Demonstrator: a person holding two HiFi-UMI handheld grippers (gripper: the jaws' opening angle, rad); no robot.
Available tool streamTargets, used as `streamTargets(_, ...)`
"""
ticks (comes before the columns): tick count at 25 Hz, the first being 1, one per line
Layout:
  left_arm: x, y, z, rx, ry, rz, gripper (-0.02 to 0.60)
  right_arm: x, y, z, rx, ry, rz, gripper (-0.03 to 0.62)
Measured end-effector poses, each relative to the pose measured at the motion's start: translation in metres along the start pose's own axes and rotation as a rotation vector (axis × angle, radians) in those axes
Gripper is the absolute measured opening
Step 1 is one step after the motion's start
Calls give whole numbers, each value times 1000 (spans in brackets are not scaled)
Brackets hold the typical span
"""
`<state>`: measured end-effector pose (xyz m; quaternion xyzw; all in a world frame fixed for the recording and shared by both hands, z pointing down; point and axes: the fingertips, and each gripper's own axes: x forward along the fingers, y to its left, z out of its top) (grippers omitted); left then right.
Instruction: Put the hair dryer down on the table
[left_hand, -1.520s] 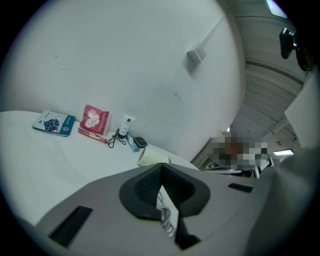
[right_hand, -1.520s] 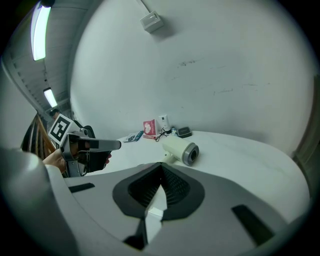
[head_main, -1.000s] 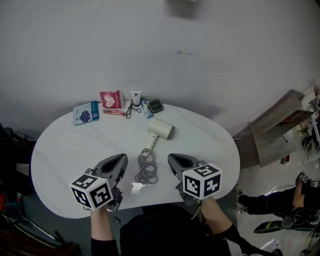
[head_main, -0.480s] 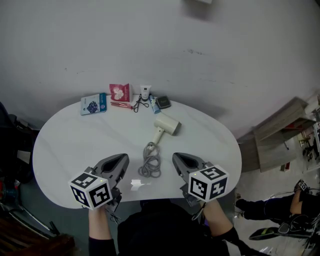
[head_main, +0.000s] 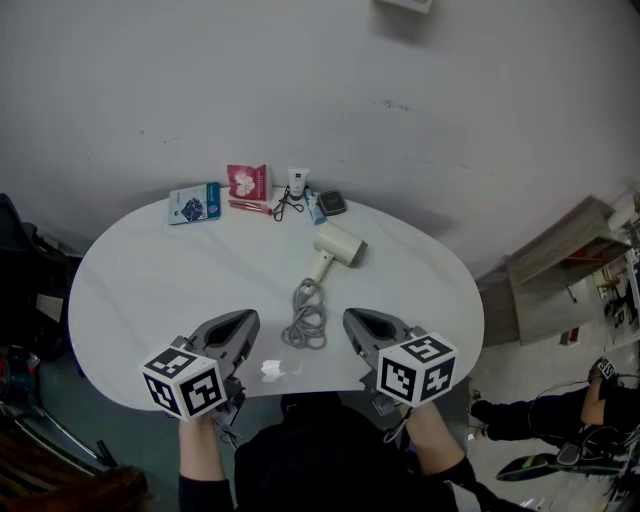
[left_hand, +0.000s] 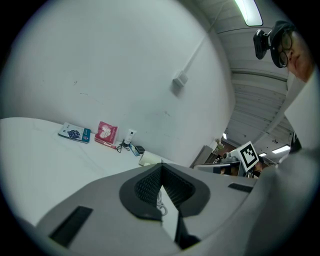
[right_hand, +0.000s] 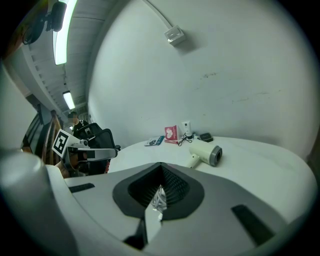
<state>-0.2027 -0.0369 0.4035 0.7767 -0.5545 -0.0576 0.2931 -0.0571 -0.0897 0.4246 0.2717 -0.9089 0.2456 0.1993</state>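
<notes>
I see 1 hair dryer (head_main: 338, 245) lying mid-worktop (head_main: 150, 290), its 1 cord (head_main: 306, 325) coiled btwn my 2 grippers. Left gripper (head_main: 245, 320) & right gripper (head_main: 353, 320) are both pressed together, holding nothing.

In the head view, print on the small things along the far rim of the table (head_main: 150, 300) is too small to be read: a blue packet (head_main: 195, 203), a red packet (head_main: 247, 181), a white tube (head_main: 298, 181). The dark flat object (head_main: 332, 204) beside them cannot be identified. A wall box (head_main: 405, 4) is cut off by the top edge, and a second person (head_main: 540, 405) by the right edge. In the left gripper view, the hair dryer (left_hand: 150, 159) is mostly hidden behind the left gripper (left_hand: 161, 167), and only a sliver of cord (left_hand: 160, 202) is seen under its jaws. A pale crumpled shape (right_hand: 159, 200) under the jaws of the right gripper (right_hand: 161, 167) cannot be made out.
</notes>
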Motion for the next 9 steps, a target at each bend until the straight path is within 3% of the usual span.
streamTargets(9,-15,-2,-6,-19,-18,-14,9,-5,15,-7,5,-4,5,2)
